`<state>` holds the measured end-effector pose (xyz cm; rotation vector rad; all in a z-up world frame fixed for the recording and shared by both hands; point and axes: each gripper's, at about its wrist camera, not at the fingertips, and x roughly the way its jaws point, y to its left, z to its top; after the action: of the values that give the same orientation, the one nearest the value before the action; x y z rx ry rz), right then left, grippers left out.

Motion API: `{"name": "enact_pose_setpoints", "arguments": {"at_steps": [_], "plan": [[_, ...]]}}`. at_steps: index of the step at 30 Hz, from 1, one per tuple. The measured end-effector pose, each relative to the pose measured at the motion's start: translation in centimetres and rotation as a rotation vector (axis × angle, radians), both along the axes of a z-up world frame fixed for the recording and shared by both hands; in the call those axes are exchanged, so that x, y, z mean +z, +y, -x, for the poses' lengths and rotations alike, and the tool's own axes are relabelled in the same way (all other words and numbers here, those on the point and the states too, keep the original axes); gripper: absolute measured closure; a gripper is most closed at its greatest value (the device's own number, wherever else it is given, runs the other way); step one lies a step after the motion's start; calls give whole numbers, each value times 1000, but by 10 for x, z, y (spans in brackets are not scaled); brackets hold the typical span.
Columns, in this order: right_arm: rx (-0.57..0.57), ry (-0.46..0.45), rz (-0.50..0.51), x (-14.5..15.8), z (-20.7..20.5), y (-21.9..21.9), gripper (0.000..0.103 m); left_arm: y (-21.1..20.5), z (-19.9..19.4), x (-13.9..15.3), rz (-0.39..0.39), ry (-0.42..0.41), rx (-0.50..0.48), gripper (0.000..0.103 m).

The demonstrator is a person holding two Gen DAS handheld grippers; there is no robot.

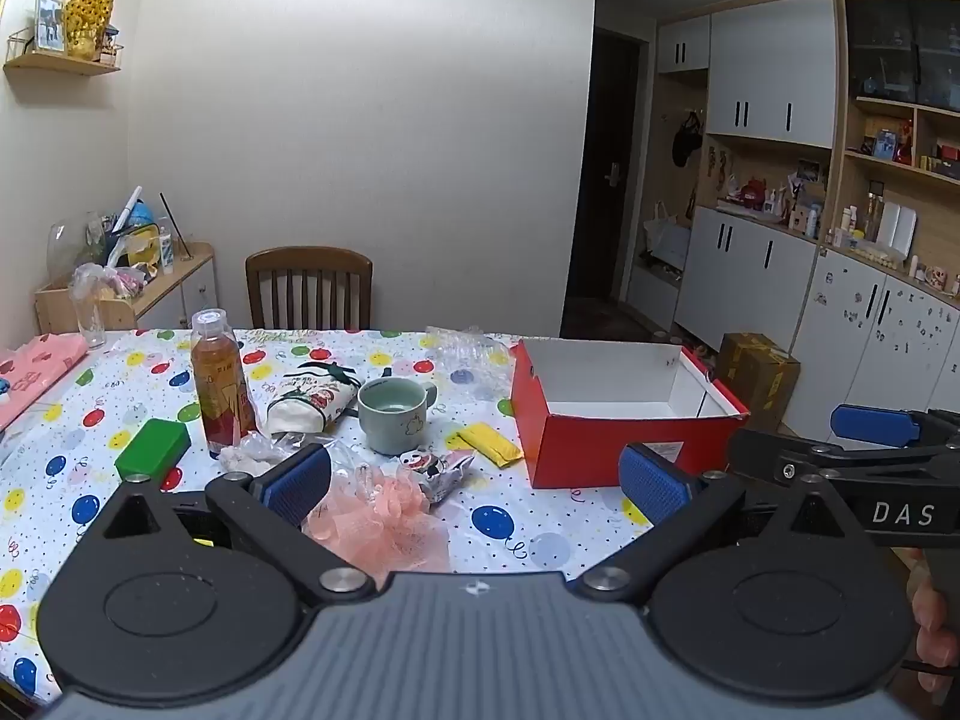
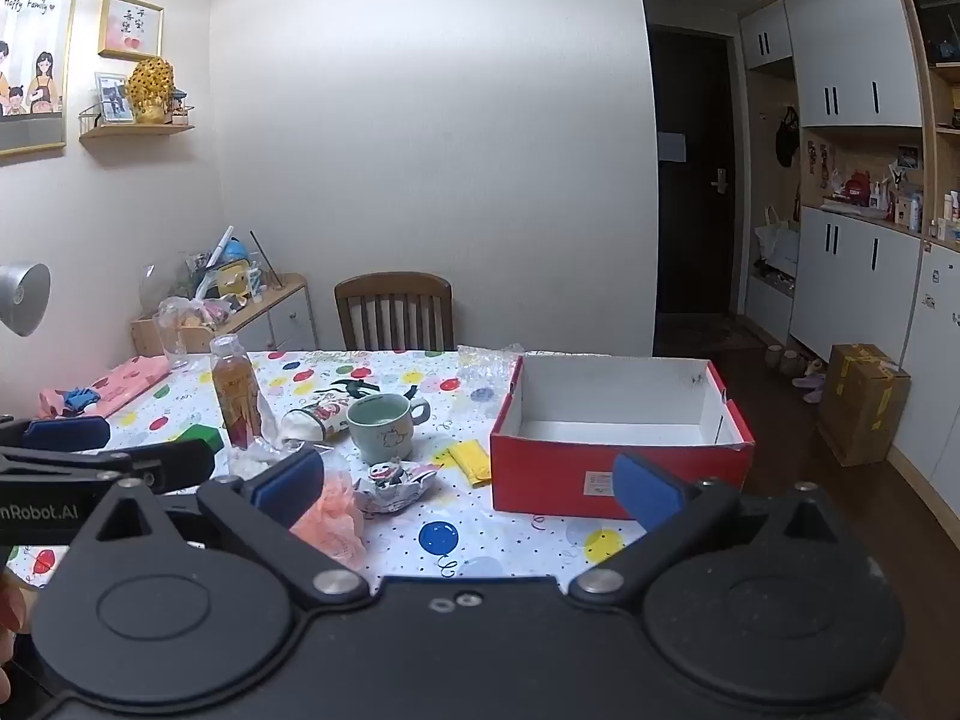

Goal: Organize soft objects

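On the left of the bench (image 1: 540, 546), under its balloon-print cloth, a green block (image 1: 153, 447) lay near a bottle of amber drink (image 1: 219, 387). A printed pouch (image 1: 312, 399) lay on its side behind the bottle, with a pale green mug (image 1: 393, 414) just beside it. Nearer the front sat the pink mesh puff (image 1: 384, 519), with a crumpled cartoon packet (image 1: 435, 468) touching its far edge and a yellow folded cloth (image 1: 489, 444) a little further right. The red box (image 1: 624, 414) stood open and empty at the right end.

The left tongs (image 1: 474, 480) hovered over the front of the bench with their blue pads spread as wide as they go, holding nothing; the puff lay just ahead of the left-hand pad. The right tongs (image 2: 468, 483) hung alongside, equally wide and empty, angled toward the box.

To my eye no soft thing had yet gone in, so the sorting was only starting. The next move seemed to call for lowering the left tongs over the puff, pinching it gently through the middle, and carrying it right to the box, clear of the mug and bottle.
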<state>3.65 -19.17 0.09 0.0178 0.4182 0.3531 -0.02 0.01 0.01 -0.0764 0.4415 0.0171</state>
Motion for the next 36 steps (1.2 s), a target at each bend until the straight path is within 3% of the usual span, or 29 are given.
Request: {"name": "enact_pose_setpoints", "arguments": {"at_steps": [18,36], "plan": [[-11,2,10,-1,-1,3,0,-5,1,-1,-17,-29,-29,0],[-10,-5,9,2,0,5,0,-4,0,1,-12,-26,18,0]]}}
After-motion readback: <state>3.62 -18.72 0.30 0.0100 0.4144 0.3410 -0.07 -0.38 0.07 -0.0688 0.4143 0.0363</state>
